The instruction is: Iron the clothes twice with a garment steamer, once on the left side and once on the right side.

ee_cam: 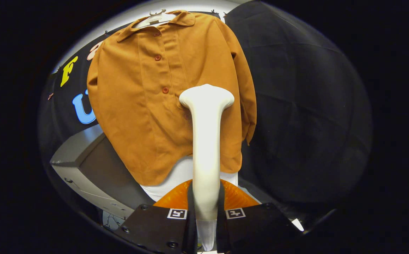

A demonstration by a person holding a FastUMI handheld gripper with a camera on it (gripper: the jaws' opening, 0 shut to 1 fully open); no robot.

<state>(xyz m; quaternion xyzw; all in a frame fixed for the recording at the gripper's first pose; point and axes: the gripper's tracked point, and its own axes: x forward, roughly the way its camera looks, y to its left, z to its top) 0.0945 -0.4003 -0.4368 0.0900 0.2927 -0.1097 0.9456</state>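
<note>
The gripper [206, 208] clamps the garment steamer [206, 141] by its handle; its head meets the hanging shirt [144, 106] right of the button placket, so one pass seems underway, the other likely remaining

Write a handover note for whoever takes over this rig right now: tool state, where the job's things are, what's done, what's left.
Tool: shut on the steamer, both fingers pressing its handle.
Steamer head sits against the orange shirt, just right of the button placket, around mid-height.
Shirt hangs buttoned on a hanger in front of the booth wall.
Done: steamer picked up and brought to the shirt.
Left: how many passes are finished can't be told; confirm one on each side.
</note>
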